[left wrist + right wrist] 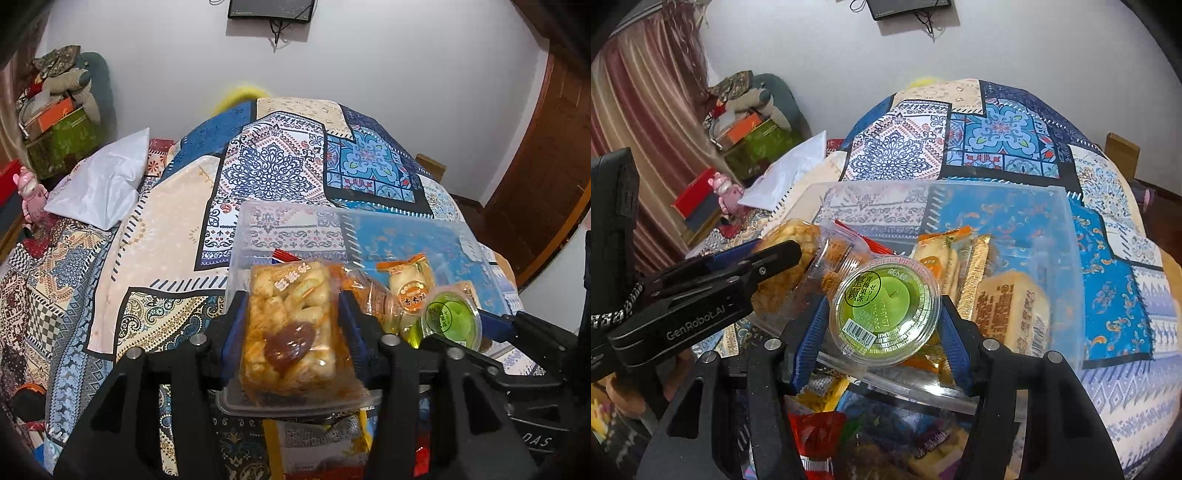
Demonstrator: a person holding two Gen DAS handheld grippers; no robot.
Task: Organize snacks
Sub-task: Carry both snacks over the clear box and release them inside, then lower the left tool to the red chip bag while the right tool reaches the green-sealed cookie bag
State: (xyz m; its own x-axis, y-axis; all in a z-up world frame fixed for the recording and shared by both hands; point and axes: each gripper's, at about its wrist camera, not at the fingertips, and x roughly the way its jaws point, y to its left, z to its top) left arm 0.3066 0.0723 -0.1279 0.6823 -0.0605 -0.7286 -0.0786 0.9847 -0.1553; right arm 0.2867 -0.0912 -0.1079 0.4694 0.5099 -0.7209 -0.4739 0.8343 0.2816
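Observation:
My left gripper [293,314] is shut on a clear-wrapped golden pastry snack [291,325] and holds it over the near edge of a clear plastic container [369,225]. My right gripper [884,317] is shut on a green jelly cup [886,310], also over the container [1067,258]; the cup shows in the left wrist view [452,319] too. Inside the container lie rice cracker packs [942,258], a wrapped cake [1012,310] and an orange-wrapped snack [836,258]. The left gripper's body [701,295] is at the left of the right wrist view.
The container sits on a bed with a patterned blue and cream quilt [280,166]. More loose snack packets [820,428] lie below the container's near edge. A white pillow [103,184] and a pink toy [33,195] lie at the left.

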